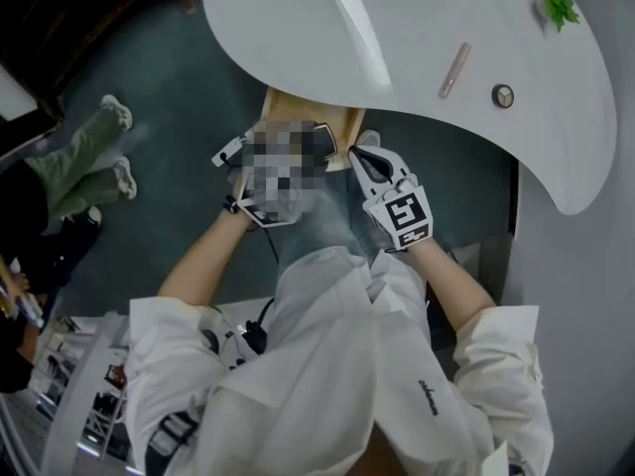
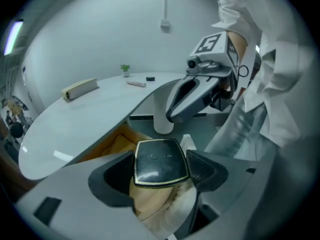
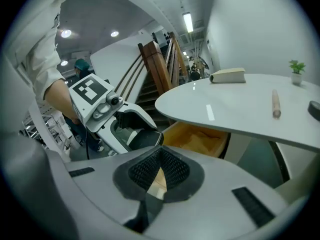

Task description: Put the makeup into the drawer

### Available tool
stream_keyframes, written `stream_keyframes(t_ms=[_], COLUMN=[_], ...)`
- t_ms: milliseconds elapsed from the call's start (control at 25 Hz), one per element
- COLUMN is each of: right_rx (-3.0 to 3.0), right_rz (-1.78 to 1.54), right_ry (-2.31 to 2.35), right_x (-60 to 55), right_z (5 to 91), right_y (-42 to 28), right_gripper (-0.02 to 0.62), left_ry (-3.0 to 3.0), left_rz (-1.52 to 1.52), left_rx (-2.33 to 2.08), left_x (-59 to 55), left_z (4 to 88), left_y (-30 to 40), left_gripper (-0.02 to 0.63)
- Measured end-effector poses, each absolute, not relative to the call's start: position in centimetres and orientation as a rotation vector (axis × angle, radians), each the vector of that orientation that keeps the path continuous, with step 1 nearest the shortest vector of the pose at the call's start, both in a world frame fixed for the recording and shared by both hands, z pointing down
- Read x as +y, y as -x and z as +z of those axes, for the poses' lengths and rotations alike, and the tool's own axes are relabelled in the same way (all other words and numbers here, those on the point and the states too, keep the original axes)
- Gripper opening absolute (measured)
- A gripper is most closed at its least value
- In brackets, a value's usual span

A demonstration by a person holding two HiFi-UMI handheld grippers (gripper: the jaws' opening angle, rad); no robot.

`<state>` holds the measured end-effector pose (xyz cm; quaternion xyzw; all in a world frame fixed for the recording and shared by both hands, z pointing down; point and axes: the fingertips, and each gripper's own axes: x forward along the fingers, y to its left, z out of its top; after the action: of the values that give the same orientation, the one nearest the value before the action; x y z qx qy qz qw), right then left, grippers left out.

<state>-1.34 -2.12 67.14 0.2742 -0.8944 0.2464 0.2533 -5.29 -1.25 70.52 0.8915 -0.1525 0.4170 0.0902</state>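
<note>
Left gripper point(image 2: 161, 174) is clamped on a black gold-rimmed compact point(image 2: 160, 158), held flat just above the open drawer point(image 2: 111, 145) under the table point(image 2: 90, 114). The drawer lies straight below and ahead, so the left is the arm to lower. Right gripper point(image 3: 158, 176) is pinched together and empty, just beside the drawer's right edge

The white tabletop with a curved edge point(image 1: 298, 28) carries four items, none touching another. A slender pale-pink tube point(image 1: 454, 70) lies flat near a small round black case point(image 1: 503, 95). A small green potted plant point(image 1: 561, 8) stands upright. A beige oblong object point(image 3: 228, 76) rests well apart from these.
</note>
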Motion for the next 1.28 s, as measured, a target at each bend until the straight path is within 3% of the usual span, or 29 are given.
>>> stream_keyframes(t_ms=[680,1280], right_rx=[-2.383,-2.380], right_rz=[0.583,0.632], right_ry=[-0.713,-0.767], right_x=[-2.6,-3.1], right_z=[72.9,74.0], right_y=[1.0,0.1], right_gripper=[0.017,0.017], left_ry=[-2.718,-2.730], left_rz=[1.534,1.700], left_rx=[0.215,0.423], left_x=[-0.7,-1.9], left_z=[78.8,83.4], left_y=[3.9,1.9], left_gripper=[0.341,0.341])
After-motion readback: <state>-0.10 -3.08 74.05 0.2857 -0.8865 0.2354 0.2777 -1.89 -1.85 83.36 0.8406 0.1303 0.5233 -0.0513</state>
